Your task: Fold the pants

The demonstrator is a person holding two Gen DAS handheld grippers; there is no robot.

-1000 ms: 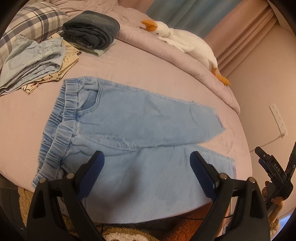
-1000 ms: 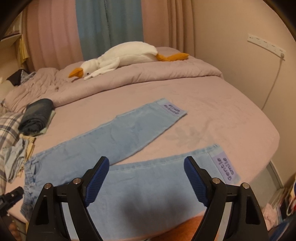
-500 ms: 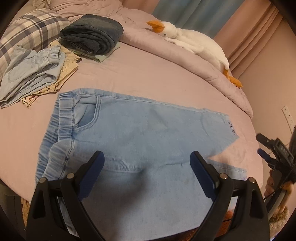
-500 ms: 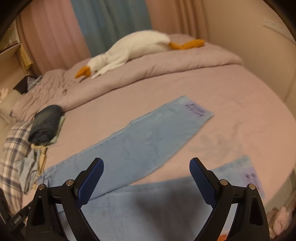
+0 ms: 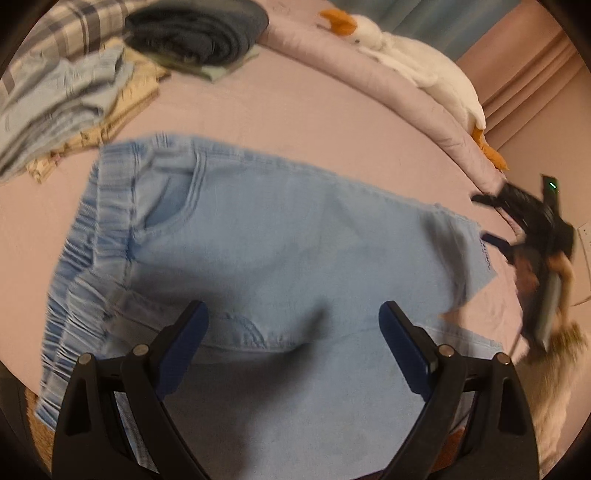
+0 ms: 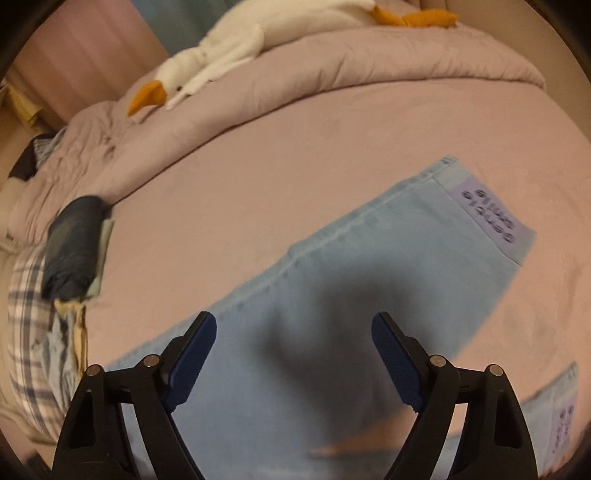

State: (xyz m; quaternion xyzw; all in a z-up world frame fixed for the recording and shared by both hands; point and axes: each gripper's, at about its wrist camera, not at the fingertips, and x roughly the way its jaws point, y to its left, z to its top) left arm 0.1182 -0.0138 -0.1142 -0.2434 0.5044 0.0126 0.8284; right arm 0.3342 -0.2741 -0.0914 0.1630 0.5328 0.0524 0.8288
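Pink bedding fills both views, and the pants lie flat on the bed, waistband to the left, legs running right. Big change in the last second: both tools have swept forward over the denim, so what was a wide look at two splayed legs is now a close look down onto the fabric. The left tool hangs above the seat and crotch seam, jaws spread wide, holding nothing. The right tool hovers over the far leg, also wide open and empty; from the left view the right tool sits just beside the far leg's cuff. That reads as an approach to a first grasp, probably to bring one leg over the other, but no fold has begun. Light blue denim, elastic gathered waistband, a front pocket showing, a lilac label printed at the far cuff and another on the near cuff. Legs are apart in a narrow V. Folded clothes and a dark roll sit well apart at the head end, a goose toy on the duvet.
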